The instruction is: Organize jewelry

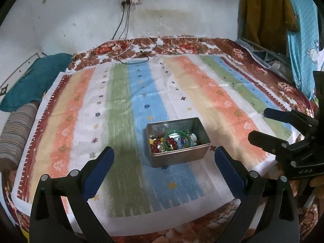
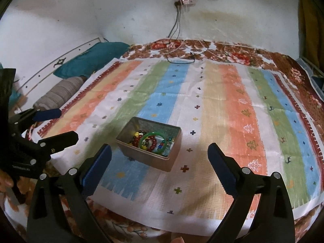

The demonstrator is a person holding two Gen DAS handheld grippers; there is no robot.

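Observation:
A rectangular metal tin [image 1: 199, 129] stands on the striped cloth [image 1: 125, 105]; it also shows in the right wrist view [image 2: 176, 141]. It holds a green bangle [image 1: 177, 134] [image 2: 154, 136], red bead bracelets [image 1: 171, 141] [image 2: 151, 143] and mixed coloured beads. My left gripper [image 1: 164, 154] is open and empty, just short of the tin. My right gripper [image 2: 160, 151] is open and empty, also just short of the tin. Each gripper shows in the other's view: the right gripper [image 1: 258, 124], the left gripper [image 2: 64, 123].
The striped cloth lies on a floral bedspread [image 1: 182, 44]. A teal pillow [image 1: 30, 81] and a striped bolster [image 1: 14, 133] lie at the left. Charger cables [image 1: 133, 54] trail from a wall socket onto the bed's far edge. Clothes [image 1: 283, 20] hang at the right.

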